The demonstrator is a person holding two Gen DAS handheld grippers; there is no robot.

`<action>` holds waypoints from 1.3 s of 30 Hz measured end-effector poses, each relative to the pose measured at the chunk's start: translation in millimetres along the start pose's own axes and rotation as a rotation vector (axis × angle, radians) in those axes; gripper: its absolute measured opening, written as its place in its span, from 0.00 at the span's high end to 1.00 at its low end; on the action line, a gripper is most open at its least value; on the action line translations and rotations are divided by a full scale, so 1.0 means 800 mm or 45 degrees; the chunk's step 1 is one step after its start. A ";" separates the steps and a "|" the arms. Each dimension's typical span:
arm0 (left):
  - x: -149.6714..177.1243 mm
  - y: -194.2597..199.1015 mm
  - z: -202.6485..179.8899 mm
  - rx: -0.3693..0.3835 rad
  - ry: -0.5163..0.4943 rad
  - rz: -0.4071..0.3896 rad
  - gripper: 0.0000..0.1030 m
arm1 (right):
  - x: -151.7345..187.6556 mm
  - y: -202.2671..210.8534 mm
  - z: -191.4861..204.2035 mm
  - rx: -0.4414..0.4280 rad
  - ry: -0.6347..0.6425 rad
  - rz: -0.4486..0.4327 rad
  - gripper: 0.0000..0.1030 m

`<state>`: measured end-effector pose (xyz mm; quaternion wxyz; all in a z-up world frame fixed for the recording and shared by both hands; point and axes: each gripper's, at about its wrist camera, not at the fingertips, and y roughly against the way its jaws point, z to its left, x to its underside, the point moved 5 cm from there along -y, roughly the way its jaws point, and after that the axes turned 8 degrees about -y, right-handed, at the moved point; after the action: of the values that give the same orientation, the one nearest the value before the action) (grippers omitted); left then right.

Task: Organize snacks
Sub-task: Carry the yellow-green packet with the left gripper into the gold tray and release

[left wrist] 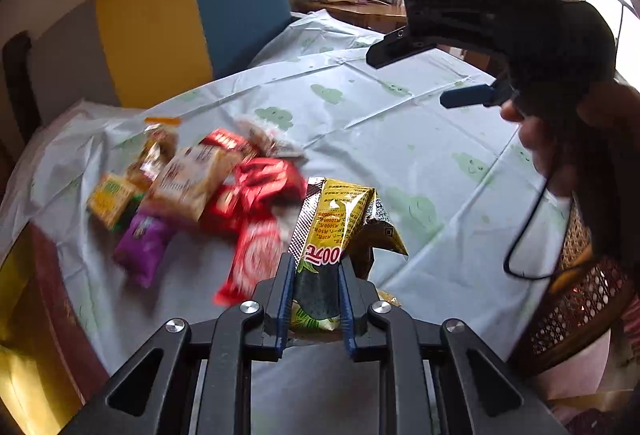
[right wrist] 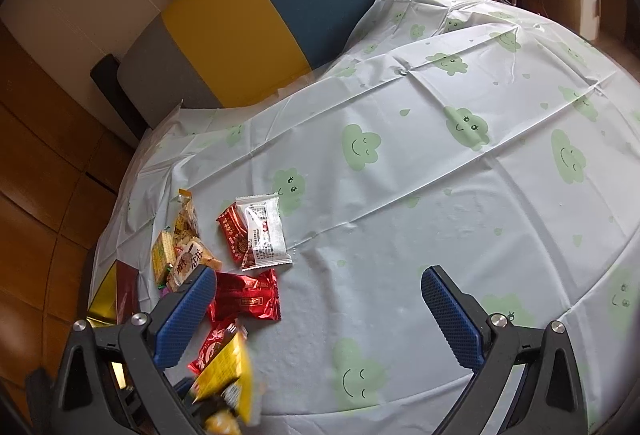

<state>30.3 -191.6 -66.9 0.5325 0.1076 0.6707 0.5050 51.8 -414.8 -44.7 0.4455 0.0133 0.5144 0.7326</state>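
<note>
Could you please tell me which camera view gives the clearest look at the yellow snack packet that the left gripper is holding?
The left wrist view: the yellow snack packet stands sharp and central, clamped in the left gripper. The right wrist view catches only a blurred part of it at the bottom edge.

The left wrist camera looked steeply down along its fingers (left wrist: 286, 299), close over the snack pile (left wrist: 200, 187) near the tabletop's (left wrist: 400, 139) left edge, facing the striped sofa (left wrist: 192, 23). The right wrist camera sat higher and farther back, facing the same way. Both views shared the pile (right wrist: 224, 259), the tabletop (right wrist: 400, 175) and the sofa (right wrist: 256, 19).
</note>
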 end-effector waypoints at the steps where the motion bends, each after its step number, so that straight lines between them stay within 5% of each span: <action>1: 0.012 0.004 0.001 -0.019 0.014 0.004 0.80 | 0.002 -0.001 0.002 0.008 0.018 0.004 0.00; 10: 0.093 0.016 0.033 -0.124 0.160 0.057 0.80 | 0.031 -0.023 0.026 0.013 0.183 0.131 0.17; 15: 0.098 0.008 0.036 -0.120 0.188 0.072 0.80 | 0.075 -0.046 0.054 -0.066 0.276 0.323 0.27; 22: 0.103 0.003 0.041 -0.066 0.232 0.036 0.79 | 0.140 -0.079 0.093 -0.151 0.248 0.531 0.29; 28: 0.108 0.010 0.037 -0.068 0.240 0.024 0.80 | 0.149 -0.113 0.113 -0.090 0.172 0.463 0.34; 33: 0.113 0.019 0.038 -0.050 0.272 -0.007 0.82 | 0.157 -0.117 0.131 -0.056 0.281 0.385 0.67; 39: 0.113 0.062 0.060 0.010 0.374 -0.132 0.83 | 0.165 -0.099 0.125 -0.051 0.337 0.350 0.74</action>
<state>13.4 -79.5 -78.8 0.4537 0.0000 0.7479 0.4846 71.0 -246.9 -116.2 0.2700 -0.0218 0.5472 0.7919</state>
